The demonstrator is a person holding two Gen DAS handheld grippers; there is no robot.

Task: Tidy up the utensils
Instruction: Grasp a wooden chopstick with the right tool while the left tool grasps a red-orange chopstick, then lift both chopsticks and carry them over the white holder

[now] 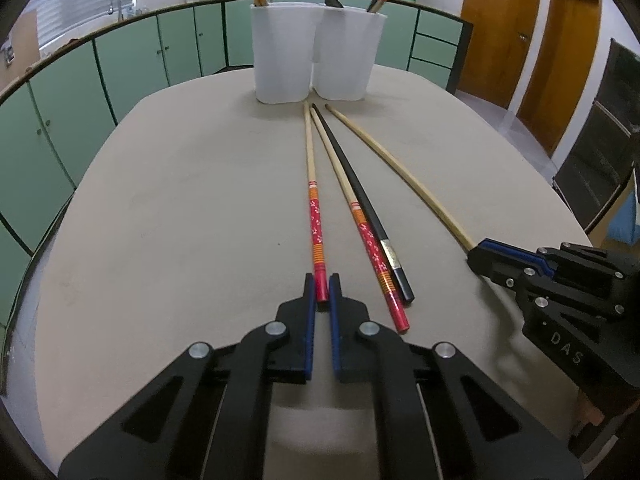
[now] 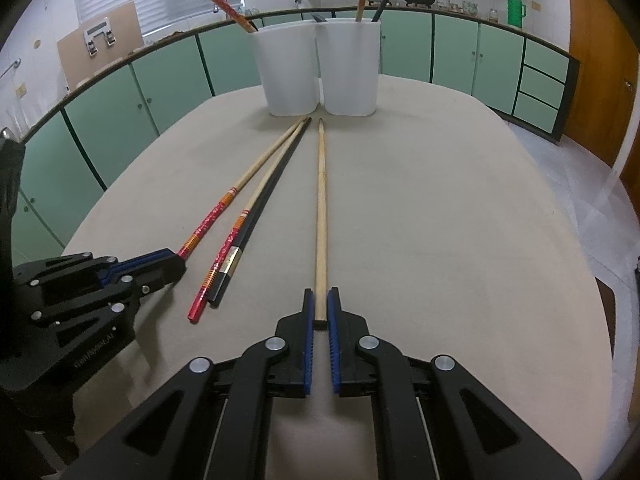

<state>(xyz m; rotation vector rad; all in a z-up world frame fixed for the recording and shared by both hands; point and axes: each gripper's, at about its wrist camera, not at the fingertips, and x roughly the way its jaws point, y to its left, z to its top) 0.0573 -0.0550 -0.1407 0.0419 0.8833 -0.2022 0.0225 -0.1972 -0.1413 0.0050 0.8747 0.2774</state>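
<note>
Two chopsticks are pinched on the table point(image 1: 160, 200): my left gripper point(image 1: 322, 292) clamps the red chopstick point(image 1: 316, 220); my right gripper point(image 2: 320, 308) clamps the plain chopstick point(image 2: 321, 200); I should lift both level toward the cups point(image 1: 312, 52) at twelve o'clock.

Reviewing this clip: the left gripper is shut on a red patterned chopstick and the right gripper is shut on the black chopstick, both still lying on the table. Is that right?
Not quite. The right gripper is shut on the plain wooden chopstick, as the right wrist view shows. The black chopstick lies free on the table. The left gripper is indeed shut on a red patterned chopstick.
</note>
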